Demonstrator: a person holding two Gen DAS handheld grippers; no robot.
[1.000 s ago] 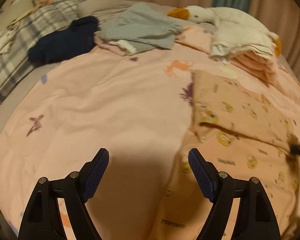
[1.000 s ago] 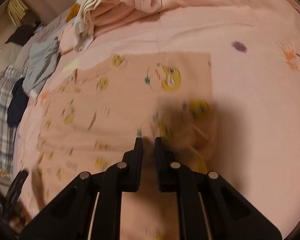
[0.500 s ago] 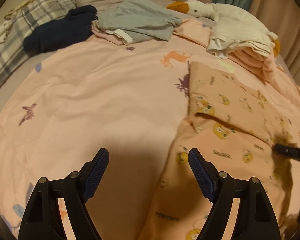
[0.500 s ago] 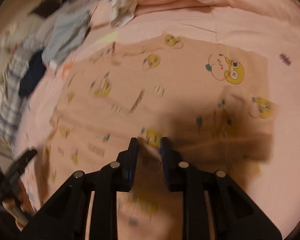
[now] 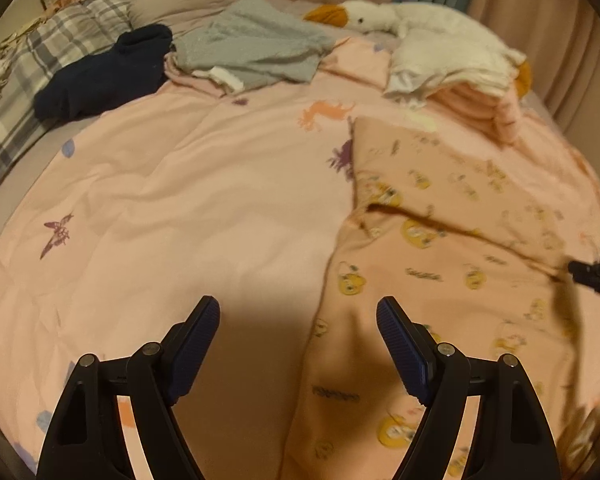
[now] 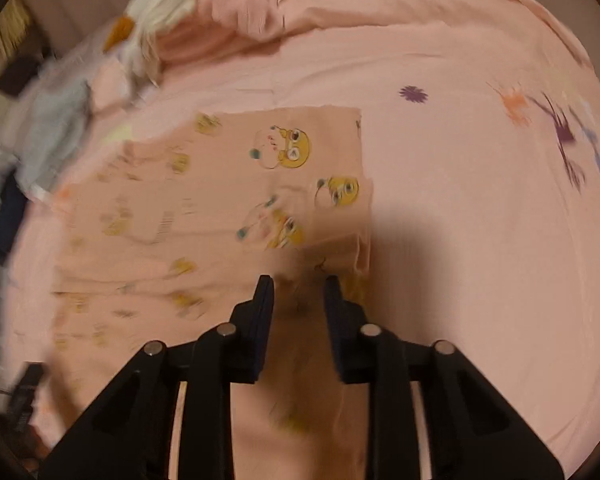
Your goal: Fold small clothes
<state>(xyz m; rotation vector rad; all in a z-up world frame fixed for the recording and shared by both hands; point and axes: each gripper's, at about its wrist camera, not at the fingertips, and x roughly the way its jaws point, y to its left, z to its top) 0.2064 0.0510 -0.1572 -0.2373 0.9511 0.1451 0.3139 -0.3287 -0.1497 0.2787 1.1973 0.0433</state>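
Note:
A small pink garment point(image 5: 440, 264) printed with yellow cartoon birds lies on the pink bedspread point(image 5: 188, 200), partly folded, with a fold edge across its upper part. My left gripper point(image 5: 298, 320) is open and empty, hovering over the garment's left edge. My right gripper point(image 6: 299, 286) is partly open, its jaws a small gap apart over the garment point(image 6: 228, 200) near its right edge. I cannot tell whether cloth sits between the fingers. The right gripper's tip also shows at the right edge of the left wrist view point(image 5: 592, 276).
At the far side of the bed lie a dark navy garment point(image 5: 100, 76), a grey garment point(image 5: 256, 52), a folded pink and white stack point(image 5: 460, 84), a white goose plush toy point(image 5: 412, 16) and a plaid blanket point(image 5: 32, 80). Curtains hang behind.
My right gripper's jaws have spread from nearly shut to a small gap, and it moved toward the garment's right edge. The left gripper stayed open and shifted slightly.

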